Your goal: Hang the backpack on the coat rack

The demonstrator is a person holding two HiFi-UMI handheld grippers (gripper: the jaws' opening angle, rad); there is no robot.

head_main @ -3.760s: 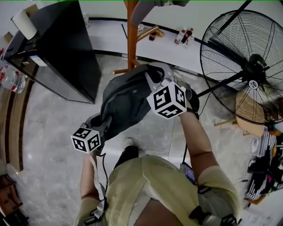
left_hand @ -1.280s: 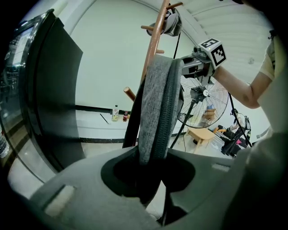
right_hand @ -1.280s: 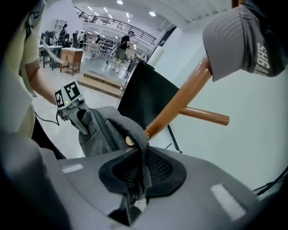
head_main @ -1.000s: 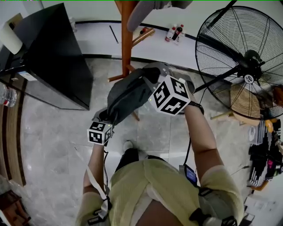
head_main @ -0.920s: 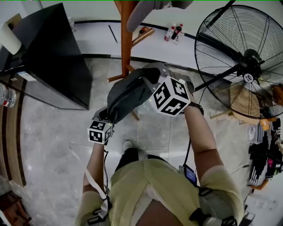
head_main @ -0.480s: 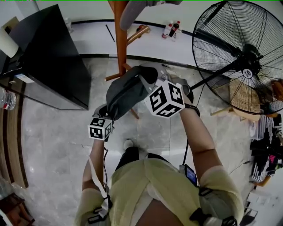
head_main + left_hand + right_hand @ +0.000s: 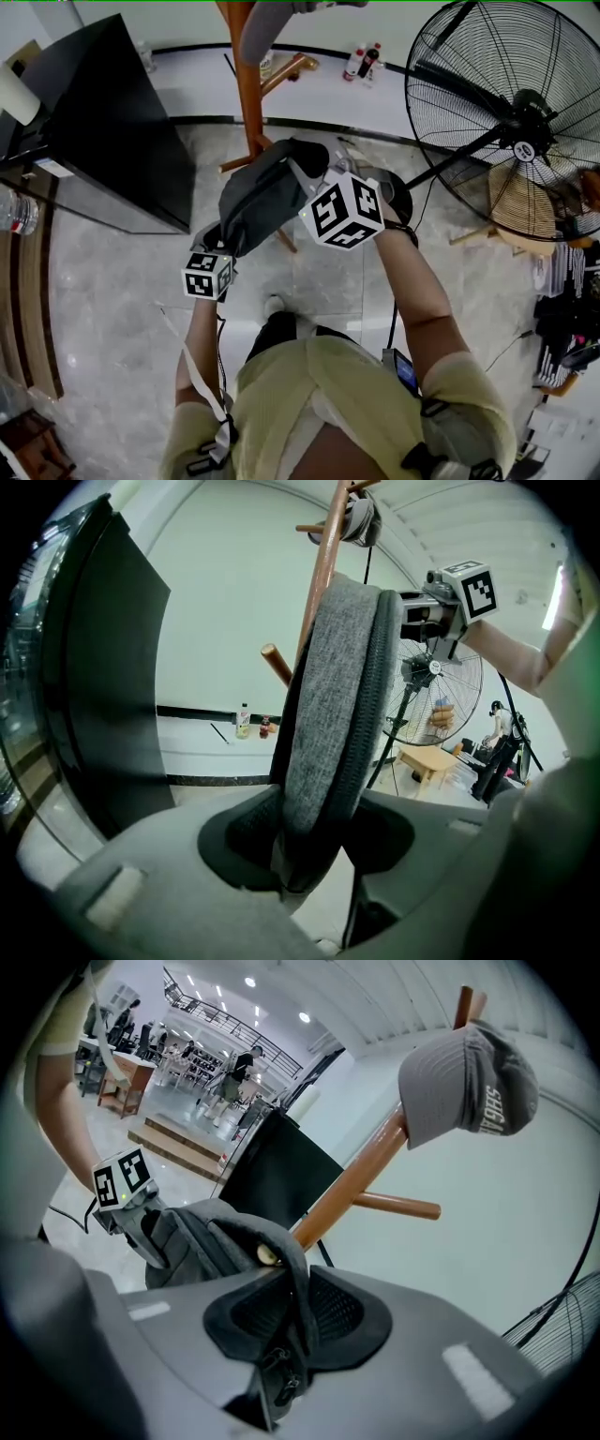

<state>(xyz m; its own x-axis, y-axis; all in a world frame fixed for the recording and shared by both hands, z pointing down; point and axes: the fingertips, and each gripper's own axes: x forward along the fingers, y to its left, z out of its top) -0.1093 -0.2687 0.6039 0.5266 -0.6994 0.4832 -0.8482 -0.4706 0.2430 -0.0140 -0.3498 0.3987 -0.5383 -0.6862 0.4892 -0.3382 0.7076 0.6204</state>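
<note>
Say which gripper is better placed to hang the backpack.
Right: the right gripper grips the backpack's top near the coat rack; the left gripper's jaws have just been opening around its other end.

Matt cloth backpack (image 7: pixel 265 195), seemingly wooden coat rack (image 7: pixel 247 86)

Grey marble floor (image 7: pixel 103 309), black cabinet (image 7: pixel 112 122) left, large pedestal fan (image 7: pixel 506 112) right, white wall (image 7: pixel 216 621)

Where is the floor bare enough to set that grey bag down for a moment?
Widest bare floor: left of the person, beside the black cabinet. A smaller patch: between their right arm and the fan. Crowded: the right edge's clutter, and around the foot of the coat rack.
</note>
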